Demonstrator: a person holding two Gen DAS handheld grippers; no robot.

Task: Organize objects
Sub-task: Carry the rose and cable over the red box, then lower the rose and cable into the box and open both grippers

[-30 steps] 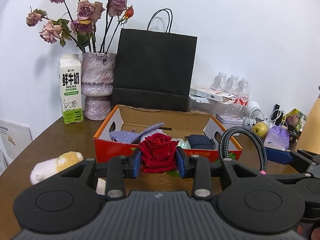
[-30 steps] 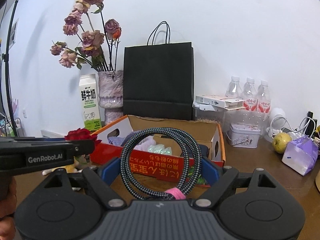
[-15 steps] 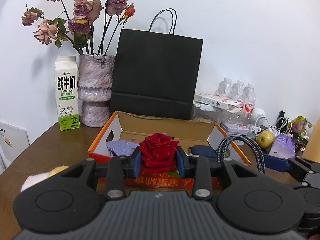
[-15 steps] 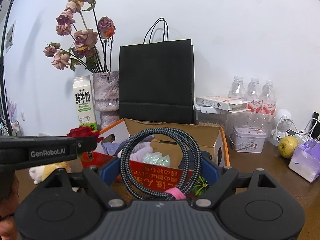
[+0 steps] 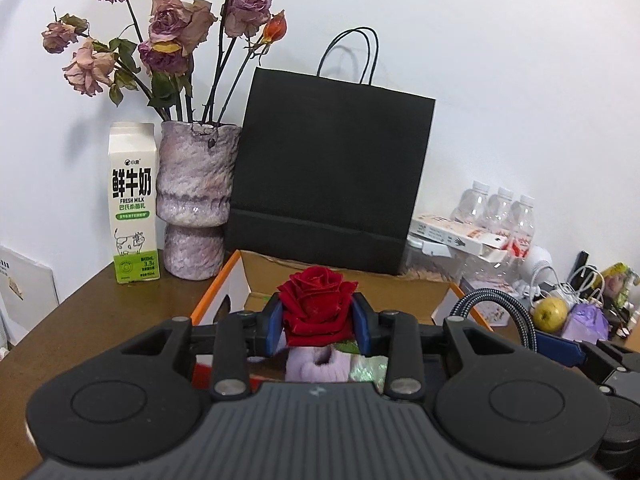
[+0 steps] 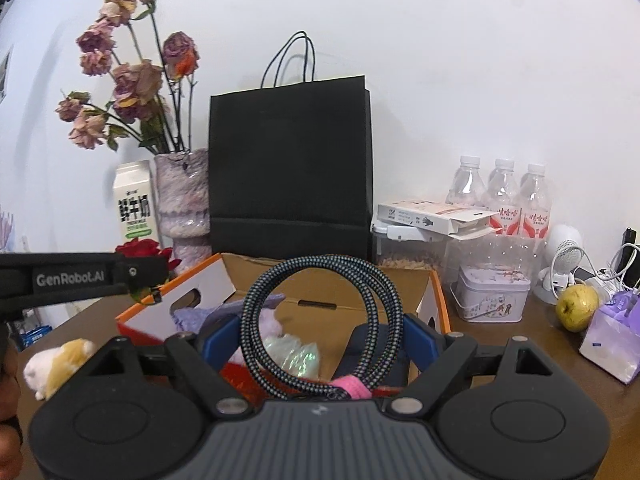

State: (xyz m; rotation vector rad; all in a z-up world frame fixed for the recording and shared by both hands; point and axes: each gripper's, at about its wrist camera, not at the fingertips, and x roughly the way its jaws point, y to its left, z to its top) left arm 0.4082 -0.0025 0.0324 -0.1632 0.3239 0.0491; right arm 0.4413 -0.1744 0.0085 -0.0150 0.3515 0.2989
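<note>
My left gripper (image 5: 317, 322) is shut on a red rose (image 5: 316, 304) and holds it above the open orange cardboard box (image 5: 218, 292). My right gripper (image 6: 320, 336) is shut on a coiled braided cable (image 6: 372, 300) with a pink tie, also above the box (image 6: 436, 292). The box holds a lilac knitted item (image 6: 268, 320), a shiny wrapped packet (image 6: 296, 356) and a dark pouch (image 6: 360, 344). The rose and the left gripper also show at the left of the right wrist view (image 6: 142, 248). The cable shows at the right of the left wrist view (image 5: 496, 308).
Behind the box stand a black paper bag (image 5: 332, 176), a vase of dried roses (image 5: 192, 200) and a milk carton (image 5: 134, 204). A plush toy (image 6: 60, 360) lies left of the box. At right are a tin (image 6: 494, 296), water bottles (image 6: 500, 192), an apple (image 6: 578, 306) and a purple bag (image 6: 612, 340).
Both grippers have risen and moved forward over the box, still holding the rose and the cable. The box contents now show below the fingers.
</note>
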